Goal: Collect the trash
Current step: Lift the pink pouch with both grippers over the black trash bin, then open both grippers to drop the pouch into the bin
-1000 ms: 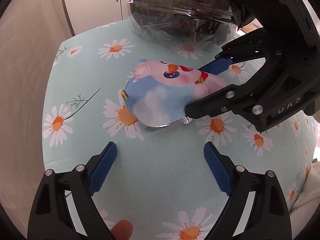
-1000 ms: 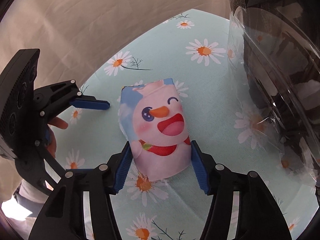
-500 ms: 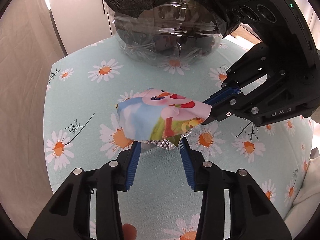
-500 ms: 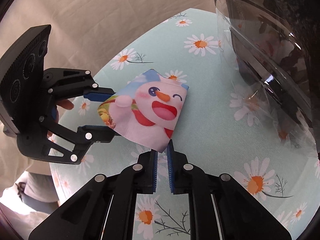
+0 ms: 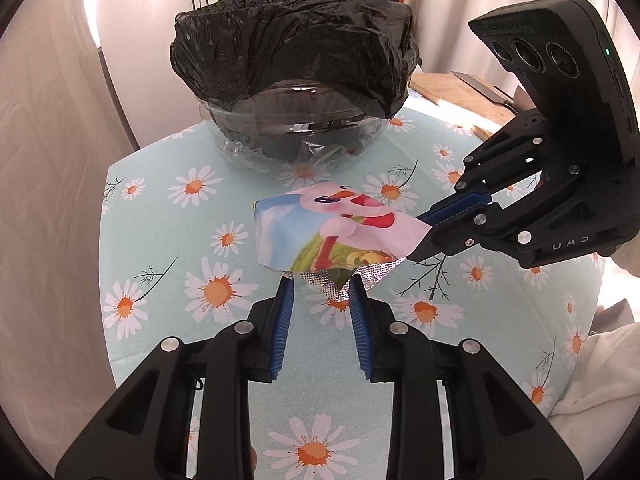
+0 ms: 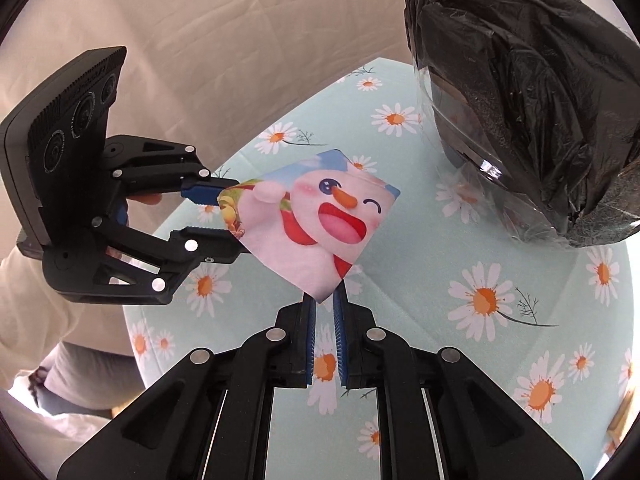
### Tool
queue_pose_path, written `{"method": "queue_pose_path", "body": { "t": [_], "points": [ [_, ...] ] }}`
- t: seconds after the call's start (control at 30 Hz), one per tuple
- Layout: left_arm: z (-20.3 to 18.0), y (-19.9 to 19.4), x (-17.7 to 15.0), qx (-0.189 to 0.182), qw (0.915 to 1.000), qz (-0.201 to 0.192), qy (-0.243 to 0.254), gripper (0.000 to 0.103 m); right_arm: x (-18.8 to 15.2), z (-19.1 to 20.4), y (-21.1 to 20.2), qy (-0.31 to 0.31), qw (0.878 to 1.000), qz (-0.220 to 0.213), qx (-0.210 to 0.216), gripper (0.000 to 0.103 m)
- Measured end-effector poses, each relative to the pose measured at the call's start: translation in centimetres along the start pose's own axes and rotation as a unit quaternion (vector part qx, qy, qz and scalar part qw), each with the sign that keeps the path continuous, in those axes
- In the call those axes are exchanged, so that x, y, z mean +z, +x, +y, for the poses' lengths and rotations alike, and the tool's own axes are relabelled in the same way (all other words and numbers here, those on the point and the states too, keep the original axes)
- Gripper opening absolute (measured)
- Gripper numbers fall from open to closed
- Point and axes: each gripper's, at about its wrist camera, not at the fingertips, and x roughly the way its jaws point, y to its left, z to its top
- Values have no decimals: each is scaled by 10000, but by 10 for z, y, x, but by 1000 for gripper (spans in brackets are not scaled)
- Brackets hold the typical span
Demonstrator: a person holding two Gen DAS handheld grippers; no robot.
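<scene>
The flat foil snack wrapper printed with a pink cartoon snowman [image 5: 336, 232] is no longer lying on the daisy-patterned pale blue worktop [image 5: 160, 280]; a second ago it lay flat there, and now it hangs in the air above the middle. The left claw [image 5: 320, 292], wide a second ago, has just closed on the wrapper's silver-lined lower edge. The right claw [image 6: 325, 300] pinches a corner, pads nearly together. The clear bin lined with a black plastic bag [image 5: 296, 80] stands at the far edge, so carrying the wrapper there likely comes next.
</scene>
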Motion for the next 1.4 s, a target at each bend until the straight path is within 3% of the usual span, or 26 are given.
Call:
{"method": "queue_pose_path", "body": {
  "t": [0.27,0.47,0.67,0.83,0.9,0.97,1.0,1.1,1.13,1.17,1.3,1.33,1.4],
  "points": [
    [-17,-35,29,253,9989,-336,221,30,1,12,-52,-19,9979,-653,2,8],
    [-31,-71,71,646,9927,-682,757,30,18,9,-100,-8,9910,-1335,58,8],
    [-39,-94,127,829,9828,-1186,1146,30,44,-14,-144,378,9798,-1943,287,8],
    [-36,-82,170,792,9789,-1382,1280,30,65,-48,-168,591,9714,-2298,86,8],
    [-29,-71,184,784,9791,-1413,1237,38,75,-61,-172,629,9697,-2357,-107,8],
    [-22,-59,193,875,9782,-1453,1196,53,81,-74,-173,722,9694,-2334,-248,8],
    [-19,-55,196,880,9783,-1464,1173,55,84,-82,-172,792,9689,-2320,-320,8],
    [-10,-42,199,831,9798,-1477,1060,77,85,-101,-170,954,9695,-2201,-503,16],
    [-7,-38,199,812,9811,-1461,974,90,86,-108,-167,1001,9694,-2169,-564,39],
    [-3,-34,200,787,9826,-1446,860,93,87,-113,-163,1043,9697,-2136,-562,66],
    [8,-18,197,958,9851,-1370,407,97,82,-122,-156,1078,9690,-2103,-728,75],
    [11,-15,198,1096,9839,-1384,283,97,81,-125,-155,1108,9677,-2133,-765,83],
    [14,-15,194,1350,9794,-1500,64,97,77,-132,-150,1203,9668,-2124,-753,86]
  ]
}}
